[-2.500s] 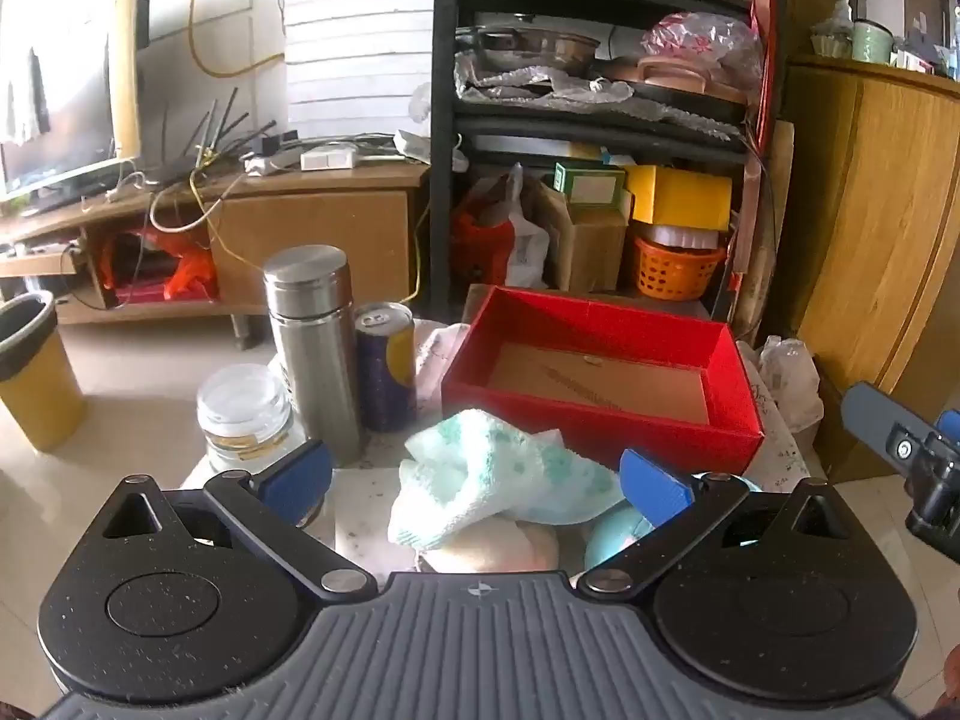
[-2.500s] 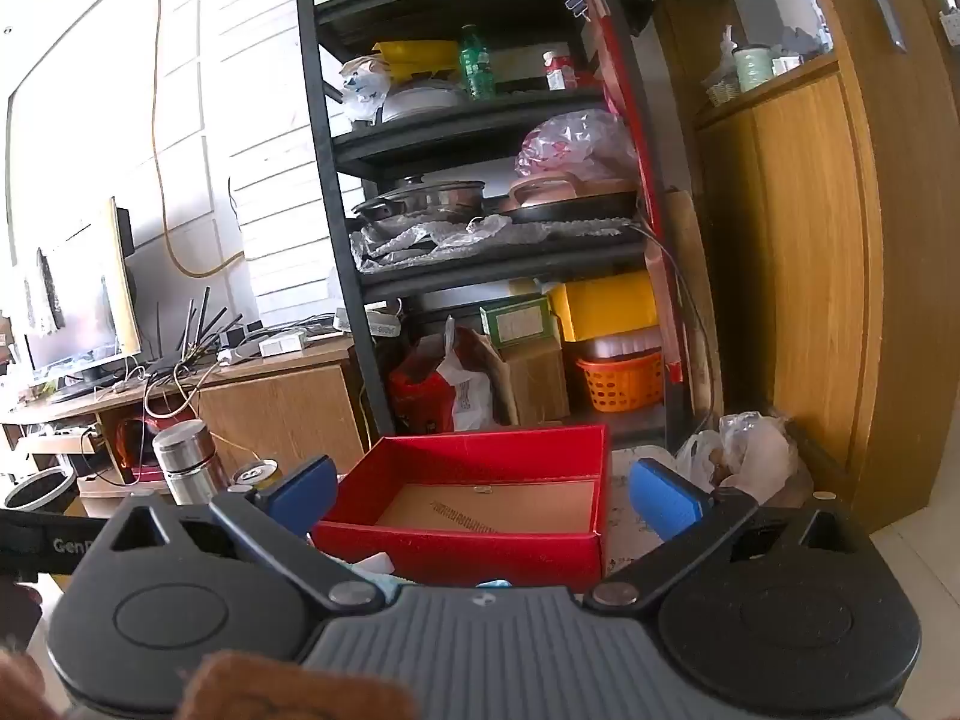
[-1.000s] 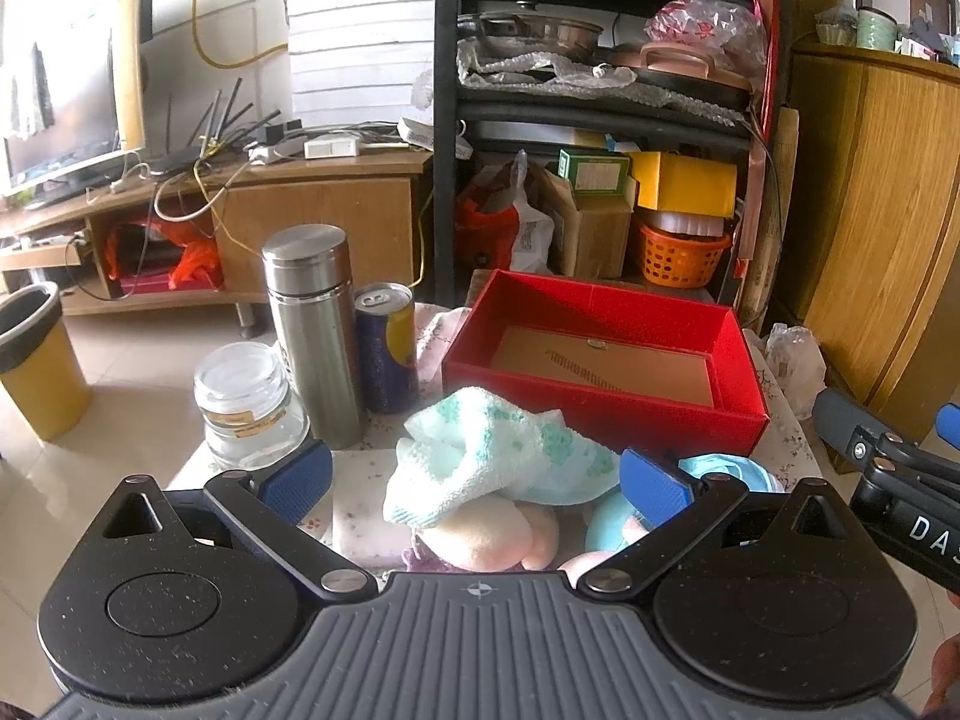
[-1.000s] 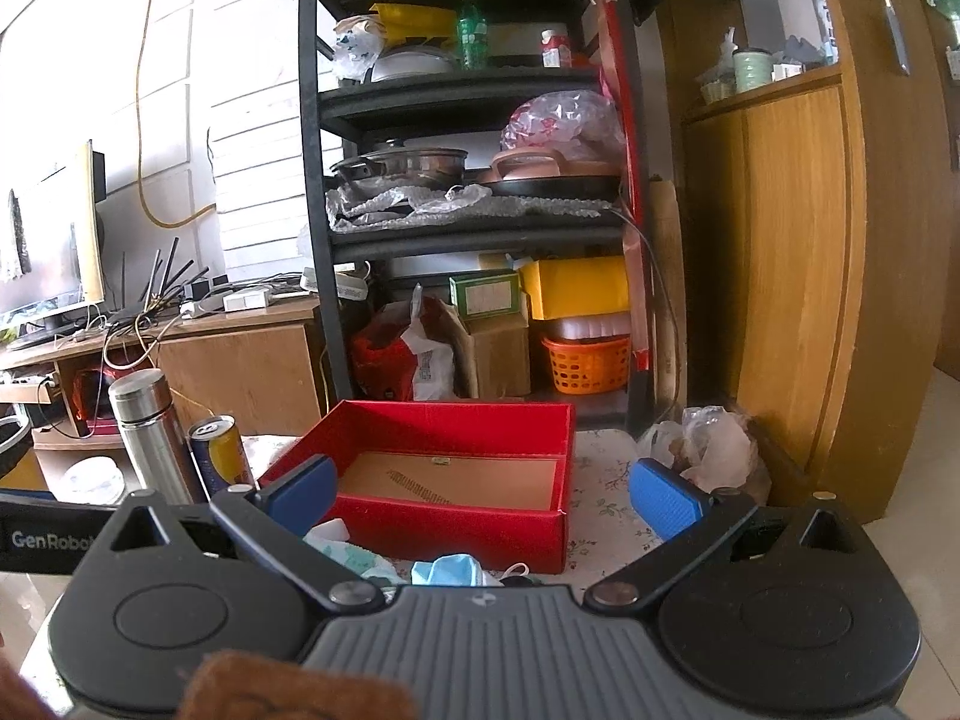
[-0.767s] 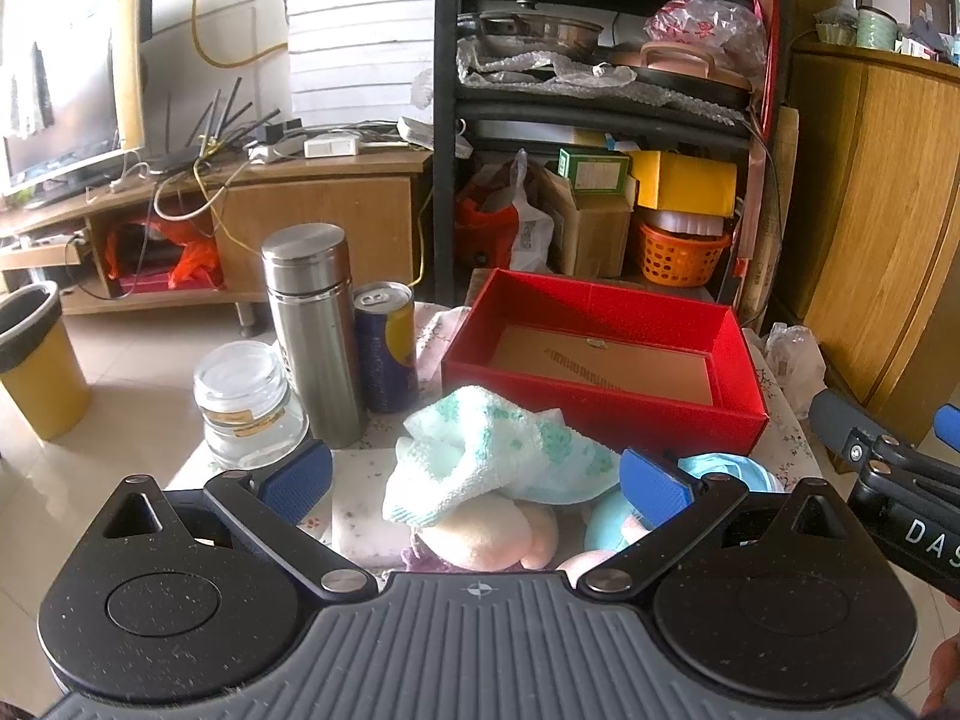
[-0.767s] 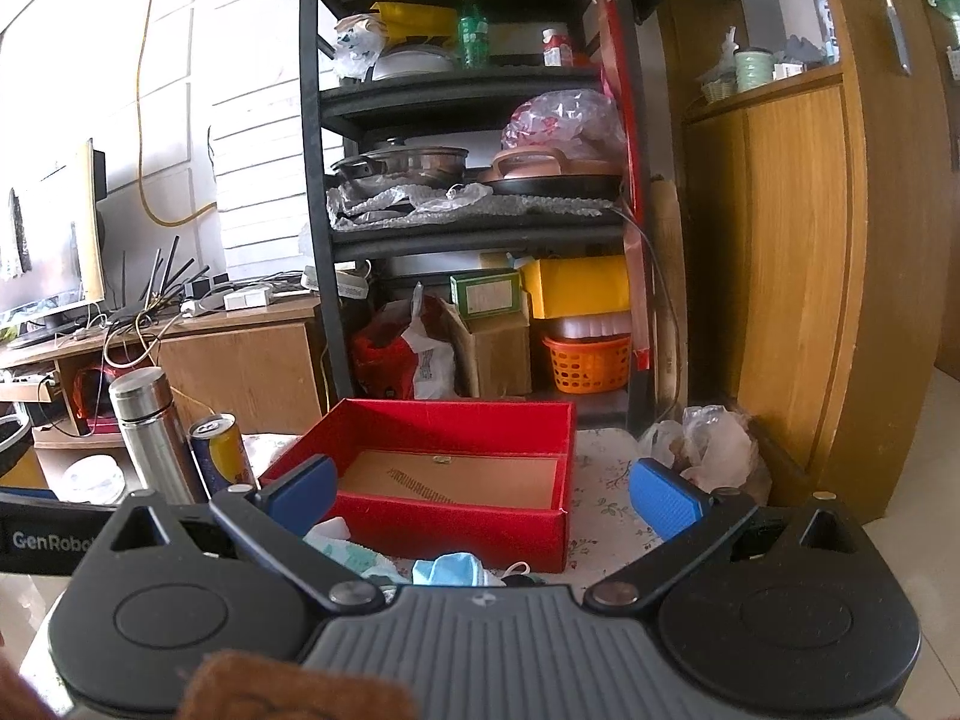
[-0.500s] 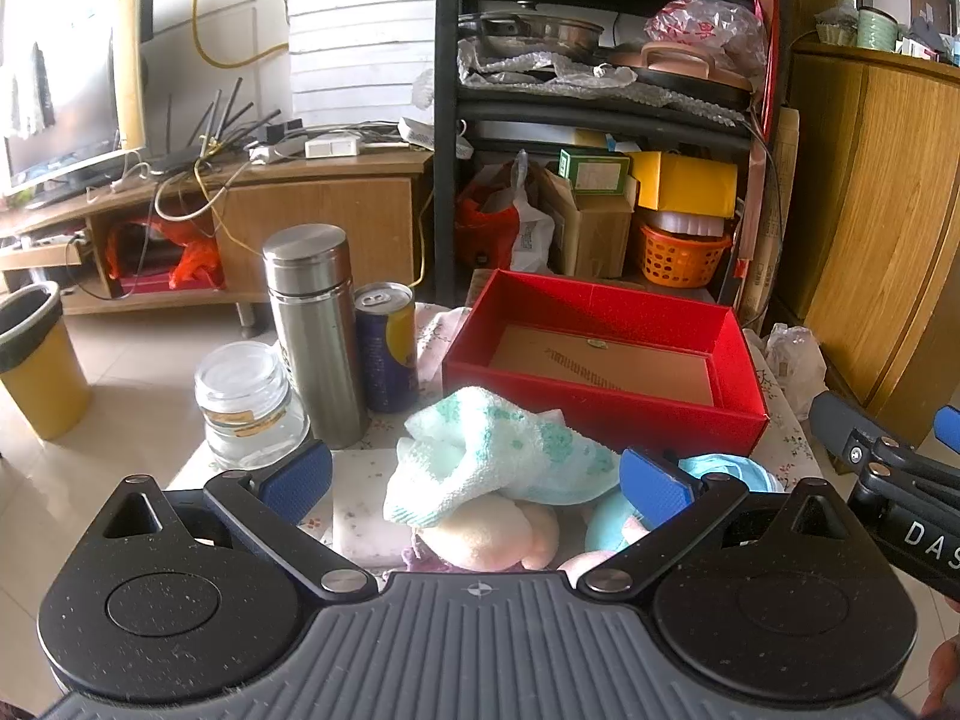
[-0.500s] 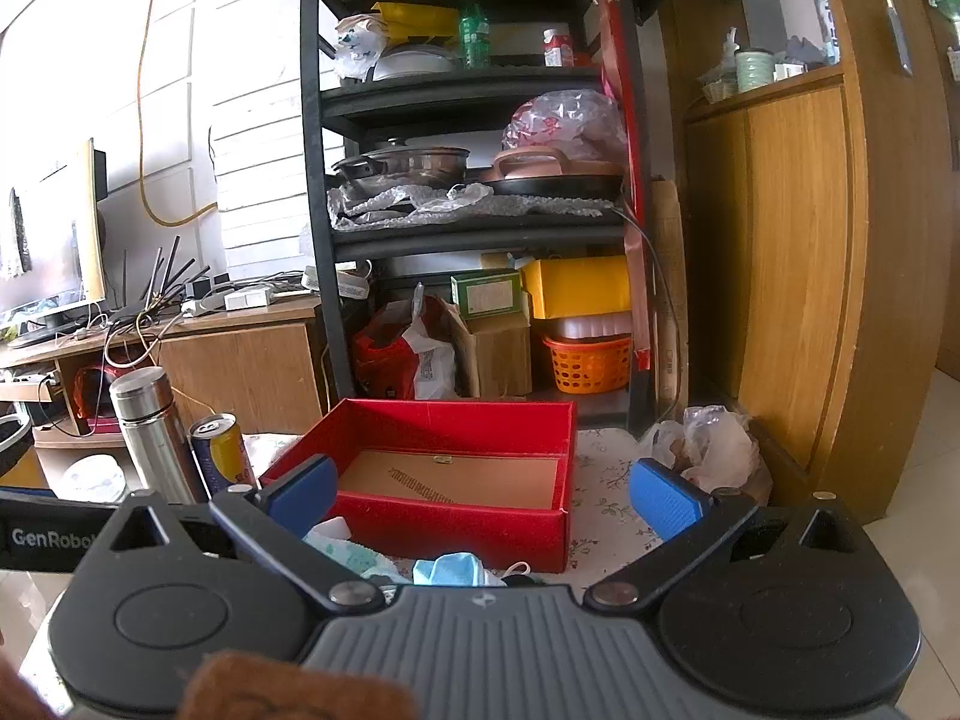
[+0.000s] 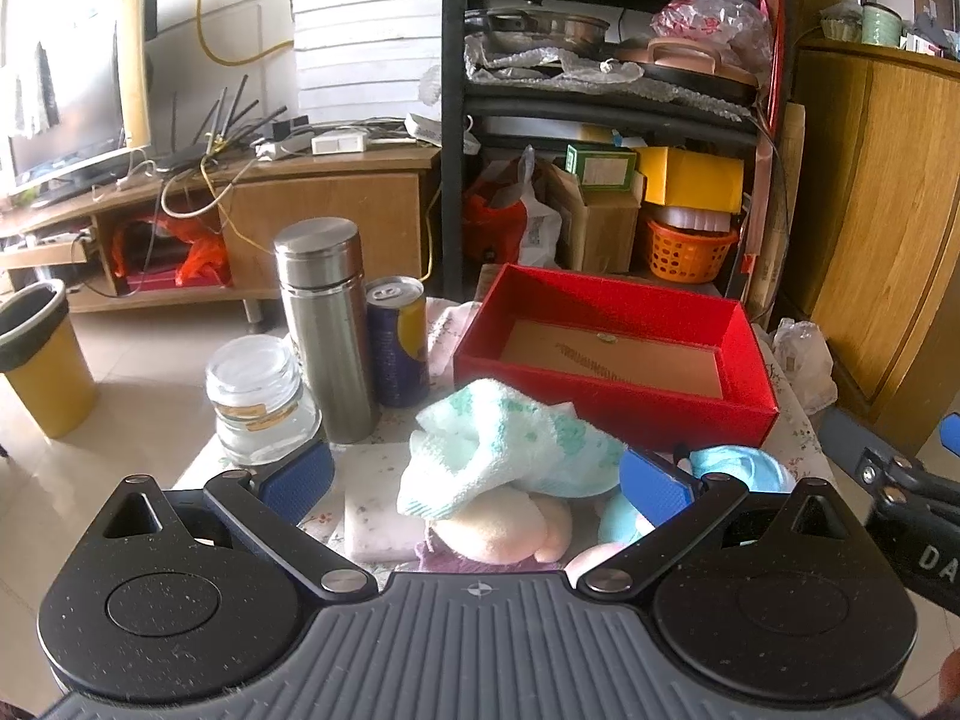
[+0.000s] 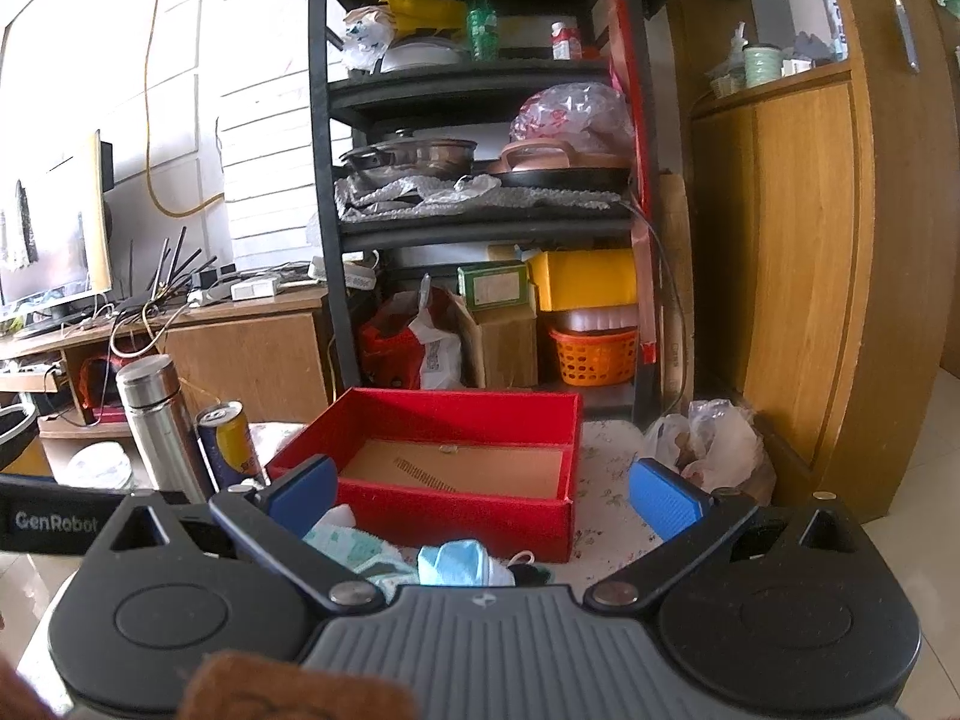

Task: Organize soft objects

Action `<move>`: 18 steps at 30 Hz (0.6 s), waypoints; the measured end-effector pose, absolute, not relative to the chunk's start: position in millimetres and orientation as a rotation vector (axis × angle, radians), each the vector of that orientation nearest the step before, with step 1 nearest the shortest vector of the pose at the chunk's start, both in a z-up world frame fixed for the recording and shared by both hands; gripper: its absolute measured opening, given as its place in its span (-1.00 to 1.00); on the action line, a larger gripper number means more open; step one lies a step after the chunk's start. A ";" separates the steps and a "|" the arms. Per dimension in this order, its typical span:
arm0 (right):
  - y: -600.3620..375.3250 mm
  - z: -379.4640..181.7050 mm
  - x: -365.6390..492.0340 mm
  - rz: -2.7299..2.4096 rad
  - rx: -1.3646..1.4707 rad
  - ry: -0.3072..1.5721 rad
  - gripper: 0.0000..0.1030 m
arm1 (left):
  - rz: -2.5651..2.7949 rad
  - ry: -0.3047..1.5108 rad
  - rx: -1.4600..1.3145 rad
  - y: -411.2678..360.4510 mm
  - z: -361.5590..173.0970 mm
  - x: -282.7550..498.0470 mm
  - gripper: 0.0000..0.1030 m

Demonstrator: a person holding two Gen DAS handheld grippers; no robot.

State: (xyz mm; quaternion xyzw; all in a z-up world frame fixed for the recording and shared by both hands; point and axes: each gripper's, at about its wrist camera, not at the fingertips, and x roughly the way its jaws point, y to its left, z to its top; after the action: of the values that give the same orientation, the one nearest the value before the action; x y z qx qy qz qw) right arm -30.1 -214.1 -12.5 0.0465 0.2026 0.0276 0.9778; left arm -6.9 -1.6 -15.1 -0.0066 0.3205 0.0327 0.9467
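A pile of soft things lies on the small table in front of an empty red box. On top is a white-and-green towel, over a peach sponge, a white sponge block and a blue face mask. My left gripper is open, its fingers either side of the towel and nearer than it. My right gripper is open and empty, held above the table's near edge; the red box, the mask and the towel show between its fingers.
A steel flask, a blue-and-yellow can and a glass jar stand left of the box. Behind the table are a black shelf rack, a wooden cabinet and a yellow bin on the floor.
Both grippers have drawn back and up a little since 2.5 s ago, so more of the pile and table shows. Over the last second nothing has visibly moved.
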 end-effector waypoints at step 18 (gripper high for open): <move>-177.2 -93.2 -69.2 0.357 -0.171 0.672 0.53 | 0.086 0.753 -0.014 27.6 -42.5 -24.2 0.89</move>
State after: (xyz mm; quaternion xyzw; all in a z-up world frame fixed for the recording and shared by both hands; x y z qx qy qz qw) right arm -69.2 -177.2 -93.2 -0.0836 0.3276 0.1742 0.9249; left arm -24.2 27.6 -42.5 -0.0068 0.3677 0.0419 0.9290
